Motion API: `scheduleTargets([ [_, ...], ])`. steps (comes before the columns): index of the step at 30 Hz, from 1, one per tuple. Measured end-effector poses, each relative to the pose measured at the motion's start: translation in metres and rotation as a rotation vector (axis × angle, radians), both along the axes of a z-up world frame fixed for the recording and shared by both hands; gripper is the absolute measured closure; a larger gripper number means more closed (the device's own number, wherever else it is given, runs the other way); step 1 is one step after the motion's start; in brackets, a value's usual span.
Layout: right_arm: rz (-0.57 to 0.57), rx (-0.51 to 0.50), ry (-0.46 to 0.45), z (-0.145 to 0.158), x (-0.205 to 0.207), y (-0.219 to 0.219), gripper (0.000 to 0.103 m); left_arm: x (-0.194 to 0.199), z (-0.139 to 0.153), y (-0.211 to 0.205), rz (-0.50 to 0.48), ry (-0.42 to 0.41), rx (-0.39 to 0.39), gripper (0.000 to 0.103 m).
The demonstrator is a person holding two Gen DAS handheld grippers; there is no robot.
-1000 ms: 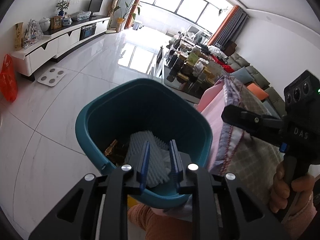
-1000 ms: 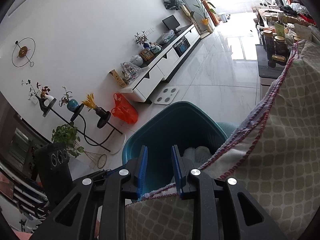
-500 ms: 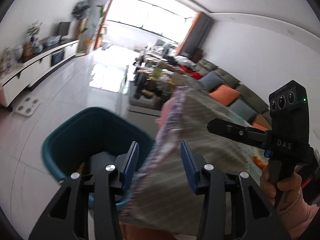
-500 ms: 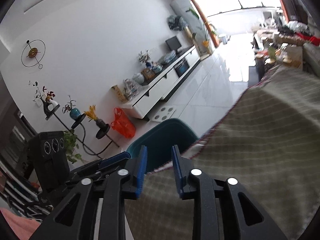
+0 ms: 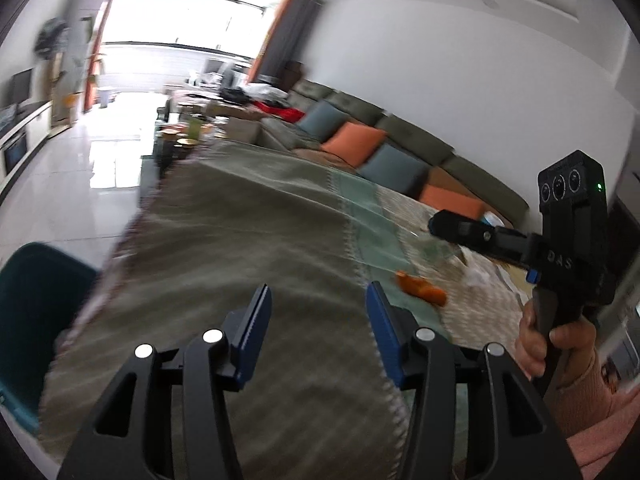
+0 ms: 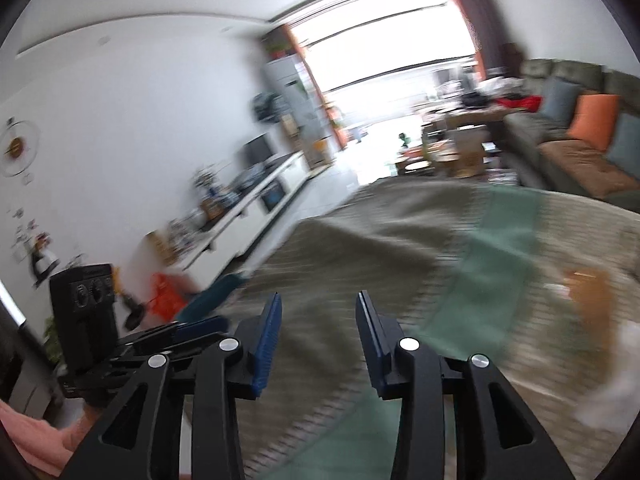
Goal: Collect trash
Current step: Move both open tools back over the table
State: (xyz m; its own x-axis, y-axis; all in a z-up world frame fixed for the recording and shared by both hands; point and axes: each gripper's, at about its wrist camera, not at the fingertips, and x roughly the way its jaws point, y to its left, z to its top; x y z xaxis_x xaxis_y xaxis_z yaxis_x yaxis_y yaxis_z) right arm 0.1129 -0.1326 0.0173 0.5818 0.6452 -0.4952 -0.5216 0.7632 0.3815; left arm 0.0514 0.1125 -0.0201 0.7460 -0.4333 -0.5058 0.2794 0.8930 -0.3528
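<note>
Both grippers, left point(image 5: 318, 320) and right point(image 6: 318, 328), are opening over the cloth-covered worktop point(image 5: 240, 216), nothing between them. Orange trash point(image 5: 422, 289) lies ahead. The bin point(image 5: 36, 304) stands past the left edge, floor point(image 5: 80, 184) beyond.

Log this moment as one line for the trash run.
phase: between pickups | left gripper: opening, empty | right gripper: opening, empty | orange scrap: on tablecloth | teal bin: beside table
</note>
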Motion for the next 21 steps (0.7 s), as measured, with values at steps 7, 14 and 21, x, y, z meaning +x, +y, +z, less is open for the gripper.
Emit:
scheduleTargets([
  [7,-0.255,-0.029,0.027,-0.010,0.002,-0.092,0.053,0.022,-0.004,-0.057,-0.127,0.017,0.034,0.052],
  [14,-0.398,-0.040,0.102,-0.030,0.010,-0.151,0.041,0.045,-0.014,-0.099,-0.196,0.071,0.066,0.052],
  [21,-0.406,-0.079,0.180,-0.053,0.018,-0.155,0.035,0.065,-0.022,-0.120,-0.196,0.135,0.092,0.043],
])
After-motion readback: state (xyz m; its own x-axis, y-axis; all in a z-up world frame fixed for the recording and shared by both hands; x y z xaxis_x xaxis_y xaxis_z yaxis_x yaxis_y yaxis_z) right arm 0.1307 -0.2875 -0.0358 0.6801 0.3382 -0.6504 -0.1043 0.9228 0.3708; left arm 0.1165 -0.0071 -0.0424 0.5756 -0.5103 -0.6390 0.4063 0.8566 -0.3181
